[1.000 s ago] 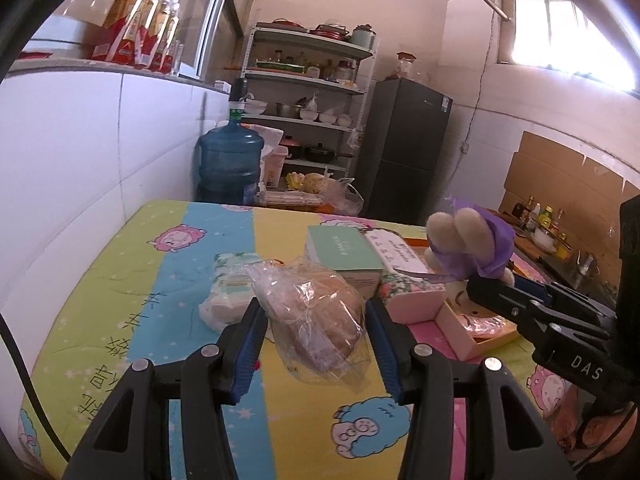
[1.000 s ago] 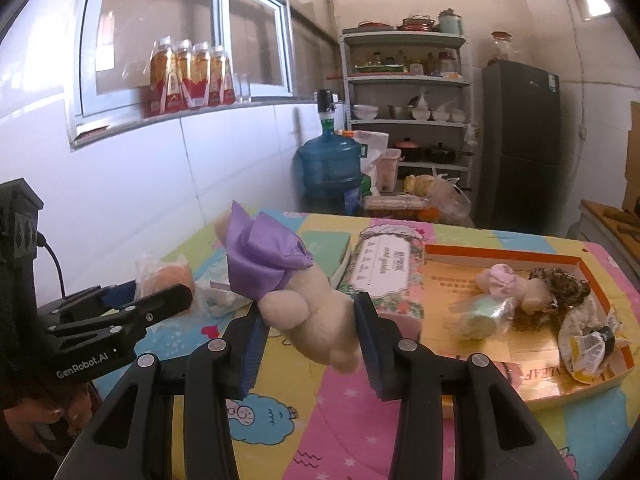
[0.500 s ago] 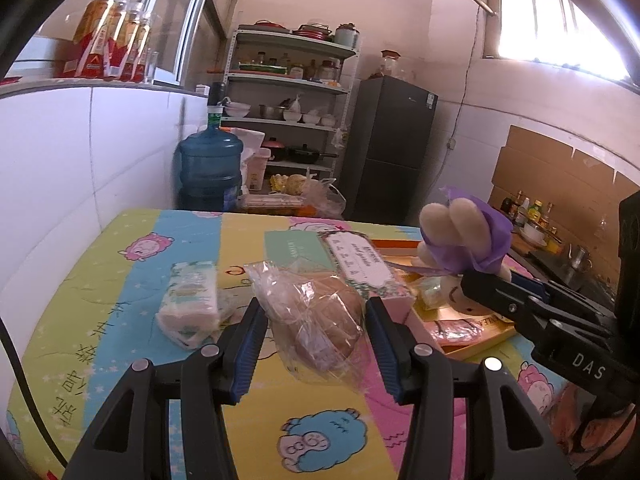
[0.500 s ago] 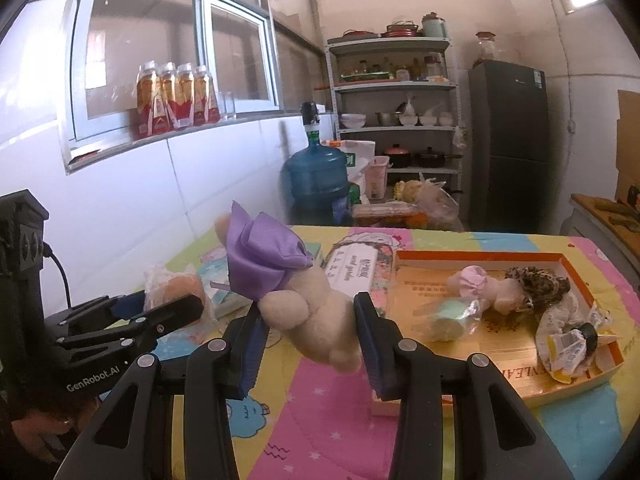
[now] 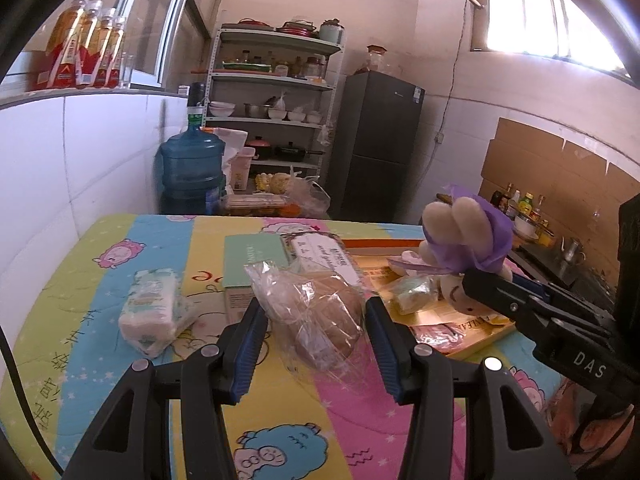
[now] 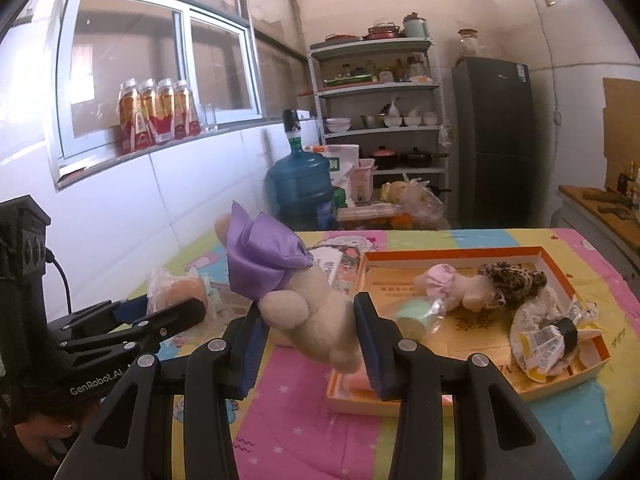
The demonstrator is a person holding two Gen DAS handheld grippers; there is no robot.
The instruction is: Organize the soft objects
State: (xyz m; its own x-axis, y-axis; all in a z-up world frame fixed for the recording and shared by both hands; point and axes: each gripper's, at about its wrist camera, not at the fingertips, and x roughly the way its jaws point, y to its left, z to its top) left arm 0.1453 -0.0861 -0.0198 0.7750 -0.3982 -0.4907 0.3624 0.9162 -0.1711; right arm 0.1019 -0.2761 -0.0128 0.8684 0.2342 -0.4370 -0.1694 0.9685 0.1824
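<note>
Plastic-wrapped bread [image 5: 320, 316] clamped in left claw [image 5: 316, 344], raised above the desk [image 5: 104, 360]. Purple-bowed plush toy [image 6: 308, 304] pinched in right claw [image 6: 310, 340], both angled slightly downward, beside orange tray [image 6: 560, 264].

Two wrist fisheyes, close above the table [image 5: 120, 360], facing the shelves [image 6: 376, 92], sharing the orange tray [image 6: 560, 264]

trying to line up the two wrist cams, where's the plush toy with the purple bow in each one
Left wrist view: the plush toy sits at the right, gripped by the right gripper above the orange tray.
Right wrist view: bottom centre, clamped between the right gripper's own jaws.
Shared landmark: the blue water jug beyond the table.
</note>
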